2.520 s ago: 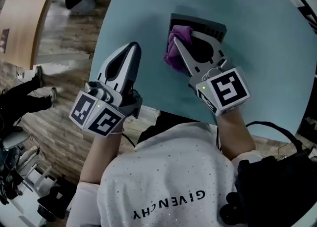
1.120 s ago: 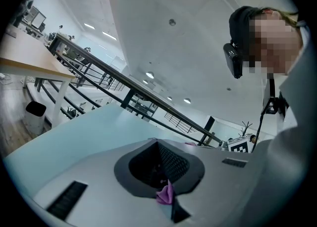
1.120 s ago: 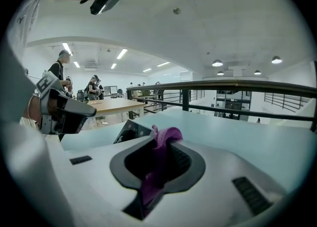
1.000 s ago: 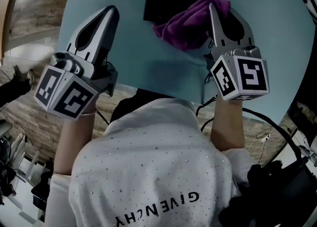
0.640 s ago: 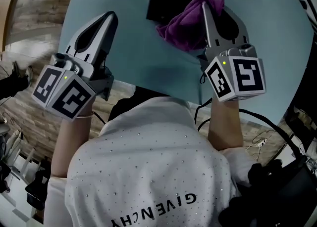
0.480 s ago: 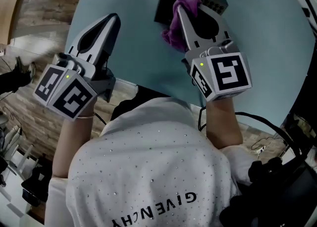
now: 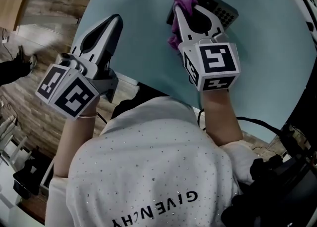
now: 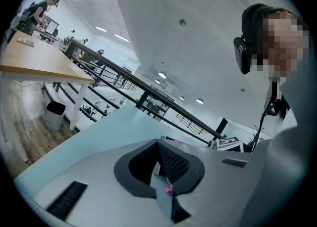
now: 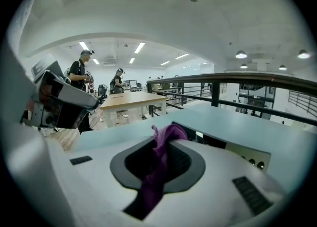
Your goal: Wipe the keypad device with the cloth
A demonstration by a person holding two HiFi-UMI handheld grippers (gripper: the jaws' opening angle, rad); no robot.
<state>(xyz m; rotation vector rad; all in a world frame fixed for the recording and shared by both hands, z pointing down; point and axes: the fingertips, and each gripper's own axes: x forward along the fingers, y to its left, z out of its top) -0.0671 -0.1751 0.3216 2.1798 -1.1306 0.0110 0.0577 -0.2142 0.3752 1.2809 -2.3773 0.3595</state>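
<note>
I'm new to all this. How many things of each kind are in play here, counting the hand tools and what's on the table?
Grippers: 2, the left gripper and the right gripper
Purple cloth: 1
Keypad device: 1
Table: 1
Total: 5

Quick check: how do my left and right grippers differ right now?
The right gripper is shut on the purple cloth; the left gripper is shut on nothing. The right gripper's tips sit over the keypad device; the left gripper is off to the side, tips over the table. Both point away from the person.
</note>
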